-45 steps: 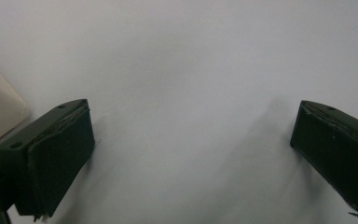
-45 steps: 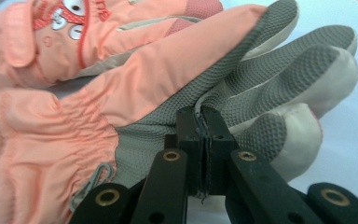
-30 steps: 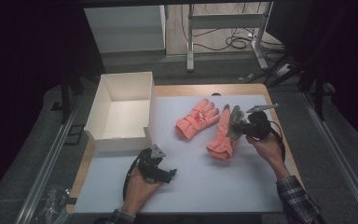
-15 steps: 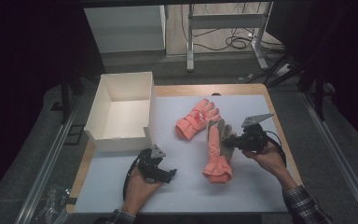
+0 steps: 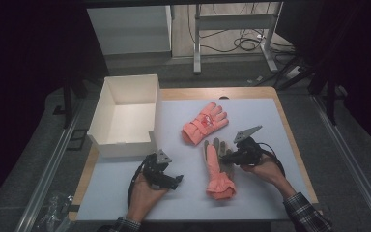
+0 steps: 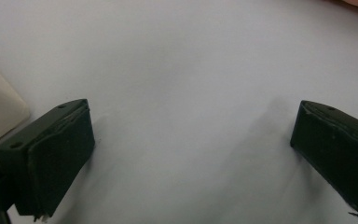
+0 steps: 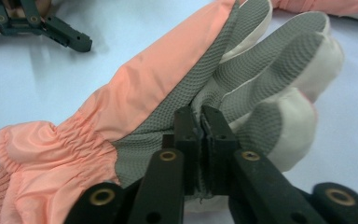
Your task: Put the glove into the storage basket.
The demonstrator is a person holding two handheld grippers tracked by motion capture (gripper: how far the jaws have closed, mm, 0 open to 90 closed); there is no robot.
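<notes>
The right tool [image 7: 200, 122], jaws clamped on the grey mesh palm of the padded coral glove [image 5: 217, 166] lying right of the white box [image 5: 125, 116], seemed mid-repositioning, next needing a lift boxward, while the left tool [image 6: 191, 140] rested with jaws apart on the desk [image 5: 265, 121].

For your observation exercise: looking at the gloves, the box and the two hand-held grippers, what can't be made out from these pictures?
- Held glove, right gripper view: cuff cut off by the left edge; how much fabric the right hand-held gripper pinches is hidden by its shut jaws.
- Other glove, high view: its red marking is too small to read; its underside is hidden.
- Box, high view: the near wall hides the floor just behind it.
- Left hand-held gripper, left gripper view: body cut off by the bottom edge.
</notes>
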